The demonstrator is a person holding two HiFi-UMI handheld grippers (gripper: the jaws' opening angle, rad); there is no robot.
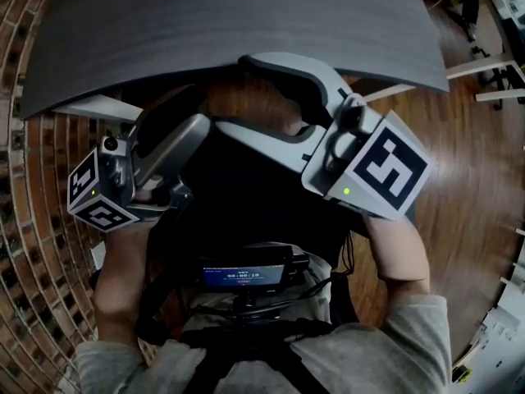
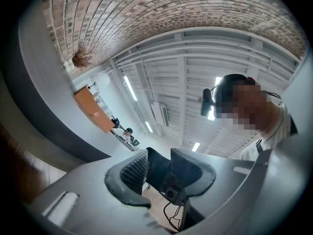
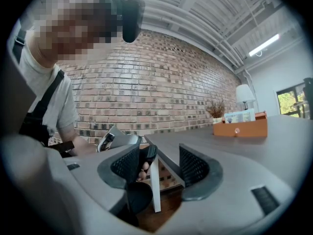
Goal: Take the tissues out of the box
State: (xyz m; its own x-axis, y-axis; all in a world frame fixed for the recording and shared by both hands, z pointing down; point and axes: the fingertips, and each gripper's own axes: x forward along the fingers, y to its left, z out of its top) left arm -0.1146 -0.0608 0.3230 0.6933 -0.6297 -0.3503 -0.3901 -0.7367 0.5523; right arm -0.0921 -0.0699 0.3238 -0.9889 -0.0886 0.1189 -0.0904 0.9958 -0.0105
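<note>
Presently both tools are held close to the person's chest, below the edge of the table (image 1: 246, 23), and the task has not yet begun. The left gripper (image 2: 159, 163) points steeply upward; its jaws stand as near together as they go, with only a narrow slit between the pads, and hold nothing. The right gripper (image 3: 161, 160) points level across the tabletop; its jaws stand somewhat apart and are likewise empty, and only the table's edge and support show through the gap.

The orange box (image 3: 239, 126) stands upright on the far part of the table, well apart from both grippers, with what look like the tissues (image 3: 239, 115) rising pale from its top. From the right gripper it lies ahead and off to the right of the jaw line, with its long side turned broadside to that view. From the left gripper it lies up and to the left. The head view does not show the box. The right gripper, whose jaws reach the table edge in the head view, is judged the nearer and better aimed; the coming move calls for a forward reach with a swing to the right.

The tabletop is dark grey, smooth and bare near the person. A small plant (image 3: 217, 110) and a lamp (image 3: 243, 93) stand just beside the box. Behind them runs a brick wall (image 3: 161, 82); the floor (image 1: 476, 162) is wood.
</note>
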